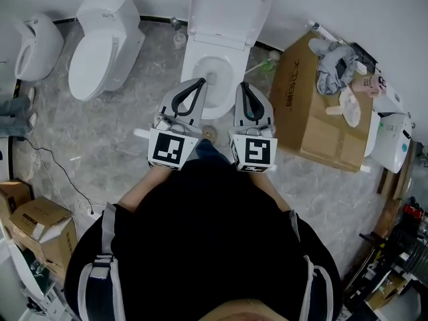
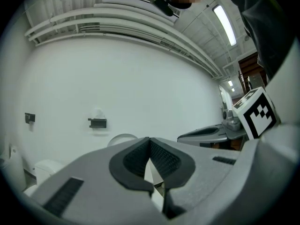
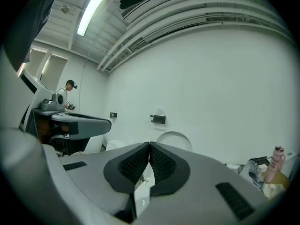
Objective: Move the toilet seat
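Upright against the white wall at the top centre of the head view stands the white plastic toilet seat (image 1: 227,9), tipped back over the open white ceramic toilet bowl (image 1: 200,62). Whether ring and lid are both raised together cannot be told.

Below it, at the frame's centre, the left gripper (image 1: 200,82) and the right gripper (image 1: 242,84) lie side by side, their tips reaching over the near rim of the bowl. Both tips are apart from the seat, which rises further up the frame.

In the left gripper view the left gripper's (image 2: 149,139) black ribbed pads meet at the tip, with nothing between them. The seat's rounded top (image 2: 123,138) shows just beyond, left of the tips. In the right gripper view the right gripper (image 3: 149,144) is likewise pressed closed and empty, and the seat's curved edge (image 3: 174,137) rises behind it, right of the tips.

A brown cardboard box (image 1: 321,105) sits on the grey marbled floor (image 1: 120,126) at the right.
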A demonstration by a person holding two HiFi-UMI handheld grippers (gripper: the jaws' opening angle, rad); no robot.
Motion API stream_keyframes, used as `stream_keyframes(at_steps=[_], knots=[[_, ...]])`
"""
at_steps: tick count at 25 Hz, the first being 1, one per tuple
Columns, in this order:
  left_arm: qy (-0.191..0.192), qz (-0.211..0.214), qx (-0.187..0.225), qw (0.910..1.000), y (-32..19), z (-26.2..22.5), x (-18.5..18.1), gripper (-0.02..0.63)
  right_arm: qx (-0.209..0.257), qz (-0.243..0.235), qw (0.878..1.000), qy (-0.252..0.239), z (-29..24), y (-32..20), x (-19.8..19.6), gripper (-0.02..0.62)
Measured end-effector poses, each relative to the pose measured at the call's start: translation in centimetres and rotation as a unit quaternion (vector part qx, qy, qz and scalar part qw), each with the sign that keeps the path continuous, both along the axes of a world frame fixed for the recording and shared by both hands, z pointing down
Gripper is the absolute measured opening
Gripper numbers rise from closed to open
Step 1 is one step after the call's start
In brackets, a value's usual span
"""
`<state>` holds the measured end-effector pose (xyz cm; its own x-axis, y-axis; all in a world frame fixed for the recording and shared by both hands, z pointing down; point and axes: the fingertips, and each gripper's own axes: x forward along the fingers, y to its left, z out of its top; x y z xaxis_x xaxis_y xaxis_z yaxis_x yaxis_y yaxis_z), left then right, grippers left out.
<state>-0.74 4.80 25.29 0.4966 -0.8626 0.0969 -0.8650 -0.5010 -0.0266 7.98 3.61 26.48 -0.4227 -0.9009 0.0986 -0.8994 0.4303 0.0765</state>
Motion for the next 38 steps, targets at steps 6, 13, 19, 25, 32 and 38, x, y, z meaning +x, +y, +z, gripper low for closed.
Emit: stream_keyframes(at_steps=[6, 13, 19, 25, 32, 38], knots=[[-0.004, -0.021, -0.006, 0.9997, -3.4, 0.3, 0.2, 0.008, -0.003, -0.014, 1.000, -0.002, 0.5, -4.1, 0.7, 0.021], [-0.005, -0.028, -0.013, 0.9995, -5.2, 1.2, -0.1, 0.008, -0.004, -0.011, 1.000, 0.000, 1.1, -6.2, 1.1, 0.021], [-0.002, -0.016, -0.002, 0.9999, -7.2, 0.5, -0.6, 0.008, 0.005, 0.006, 1.000, 0.004, 0.2, -7.6, 1.3, 0.021], [-0.008, 0.007, -0.008, 0.9999, -9.7, 0.1, -0.5, 0.008, 0.008, 0.024, 1.000, 0.003, -0.6, -9.7, 1.4, 0.021], [-0.012, 0.027, -0.018, 0.9994, -11.9, 1.0, -0.6, 0.008, 0.003, 0.036, 0.999, 0.013, 0.1, -11.5, 0.6, 0.021], [-0.014, 0.040, -0.035, 0.9985, -13.1, 3.3, -0.5, 0.008, -0.018, 0.044, 0.999, 0.025, 2.3, -12.2, 0.9, 0.021]])
